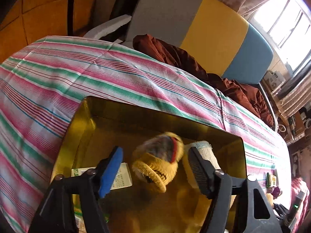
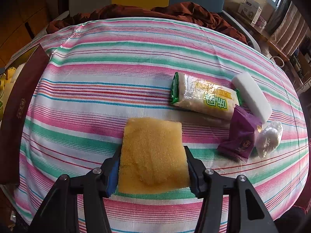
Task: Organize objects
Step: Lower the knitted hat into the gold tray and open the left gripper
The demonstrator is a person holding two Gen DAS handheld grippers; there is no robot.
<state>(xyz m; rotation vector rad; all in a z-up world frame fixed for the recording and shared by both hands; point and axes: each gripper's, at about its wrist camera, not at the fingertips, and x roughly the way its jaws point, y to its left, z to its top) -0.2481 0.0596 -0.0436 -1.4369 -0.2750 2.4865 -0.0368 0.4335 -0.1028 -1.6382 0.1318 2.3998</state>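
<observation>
In the left wrist view my left gripper (image 1: pixel 155 167) is open above a gold-lined box (image 1: pixel 81 120). A yellow knitted glove (image 1: pixel 157 163) sits blurred between the jaws, touching neither pad, above the box floor. A white sock or cloth (image 1: pixel 202 153) lies by the right finger, and a green-and-white packet (image 1: pixel 120 176) lies in the box. In the right wrist view my right gripper (image 2: pixel 152 167) is shut on a yellow sponge (image 2: pixel 151 153) over the striped cloth (image 2: pixel 116 58).
On the striped cloth to the right lie a green snack packet (image 2: pixel 204 97), a white foam block (image 2: pixel 252 97), a purple sachet (image 2: pixel 239 136) and a clear wrapped ball (image 2: pixel 269 136). The box's dark red outer wall (image 2: pixel 21 101) stands at the left. A brown garment (image 2: pixel 175 11) lies at the far edge.
</observation>
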